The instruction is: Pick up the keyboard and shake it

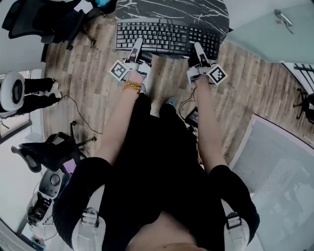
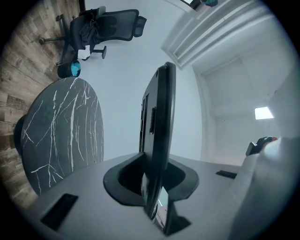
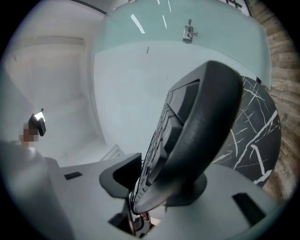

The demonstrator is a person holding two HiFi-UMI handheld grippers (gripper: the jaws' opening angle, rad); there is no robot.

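A black keyboard (image 1: 167,37) is held by its near edge, over the near rim of a round black marble table (image 1: 196,10). My left gripper (image 1: 137,49) is shut on the keyboard's left part and my right gripper (image 1: 196,51) on its right part. In the left gripper view the keyboard (image 2: 159,126) stands edge-on, pinched between the jaws of the left gripper (image 2: 152,185), with a gap between it and the marble table (image 2: 61,136). In the right gripper view the keyboard's rounded end (image 3: 201,122) fills the jaws of the right gripper (image 3: 152,190), keys facing left.
A black office chair (image 1: 44,19) stands at the far left beside the table. A frosted glass panel (image 1: 265,34) lies at the far right. Cables (image 1: 78,110) run over the wood floor near my legs. A grey mat (image 1: 279,166) lies at the right.
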